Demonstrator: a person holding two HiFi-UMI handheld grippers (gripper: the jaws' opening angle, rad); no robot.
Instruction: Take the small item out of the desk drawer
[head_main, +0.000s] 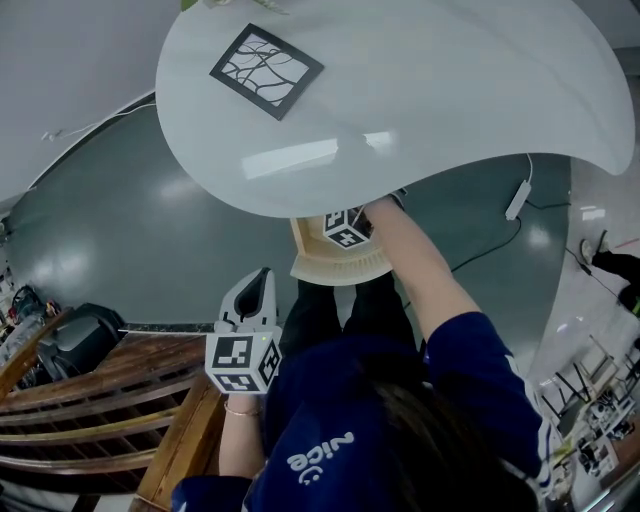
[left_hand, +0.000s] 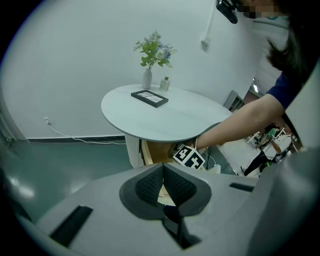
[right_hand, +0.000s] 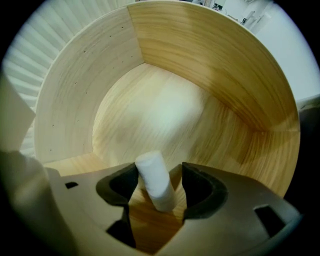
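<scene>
The right arm (head_main: 425, 275) stretches forward and under the near edge of the worktop (head_main: 400, 90), the right claw (right_hand: 160, 170) at its end with jaws standing wide apart, while the left claw (left_hand: 162, 167) is held low at the person's left side, jaws closed together on nothing.

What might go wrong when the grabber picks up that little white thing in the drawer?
The white roll sits slanted and off-centre between the right gripper's open jaws, so closing may push it away or pinch it crookedly. The tabletop hangs over the open drawer, so lifting out might bump the arm and shake it loose.
</scene>
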